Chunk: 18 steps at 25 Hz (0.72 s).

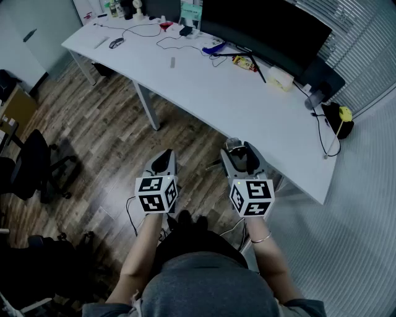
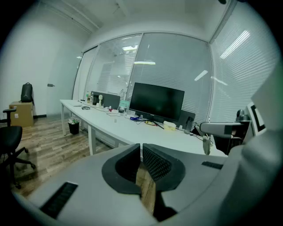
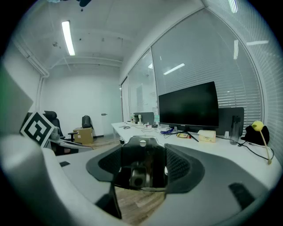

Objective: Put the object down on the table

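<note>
Dark object point(image 3: 141, 165), clamped in the right gripper's point(image 1: 240, 148) wide jaws, should go forward over the white table point(image 1: 247, 99), lowered until resting, then released; the left gripper point(image 2: 140, 148) is closed and empty.

We cannot identify the dark glassy object point(image 3: 138, 176) in the right gripper point(image 3: 142, 164); desk clutter point(image 1: 114, 8) at eleven o'clock is too small.

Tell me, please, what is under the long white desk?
Wooden floor, a white leg and, in the left gripper view, a small dark bin near the far end. From above, the tabletop hides the rest.
</note>
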Each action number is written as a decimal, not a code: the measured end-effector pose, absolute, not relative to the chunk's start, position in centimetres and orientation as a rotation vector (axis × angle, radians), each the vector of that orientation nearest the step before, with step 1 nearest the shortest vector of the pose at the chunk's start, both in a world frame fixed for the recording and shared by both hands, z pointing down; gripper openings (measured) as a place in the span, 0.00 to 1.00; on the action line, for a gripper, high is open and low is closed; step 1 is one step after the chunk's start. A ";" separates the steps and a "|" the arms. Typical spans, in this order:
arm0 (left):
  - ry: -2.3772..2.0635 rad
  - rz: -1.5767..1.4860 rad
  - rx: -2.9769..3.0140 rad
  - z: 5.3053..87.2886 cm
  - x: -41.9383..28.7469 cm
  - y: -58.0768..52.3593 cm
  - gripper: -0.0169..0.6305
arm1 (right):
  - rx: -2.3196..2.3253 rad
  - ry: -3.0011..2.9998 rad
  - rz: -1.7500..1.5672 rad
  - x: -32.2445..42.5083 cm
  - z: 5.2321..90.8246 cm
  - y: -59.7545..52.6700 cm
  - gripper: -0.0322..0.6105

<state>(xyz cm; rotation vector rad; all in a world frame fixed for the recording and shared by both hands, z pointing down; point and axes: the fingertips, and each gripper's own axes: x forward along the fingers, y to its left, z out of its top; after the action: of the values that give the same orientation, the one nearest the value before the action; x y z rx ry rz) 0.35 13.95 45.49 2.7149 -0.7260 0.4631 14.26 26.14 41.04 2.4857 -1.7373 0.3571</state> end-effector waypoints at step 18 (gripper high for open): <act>-0.745 0.472 2.732 45.3 0.4 17.1 0.07 | 2.475 -1.814 0.409 13.9 41.1 27.7 0.50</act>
<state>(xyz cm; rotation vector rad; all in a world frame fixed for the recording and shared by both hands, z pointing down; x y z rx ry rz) 0.37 17.11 45.33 2.7319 -0.7454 0.4720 13.94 27.69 41.09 2.4752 -1.8144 0.4089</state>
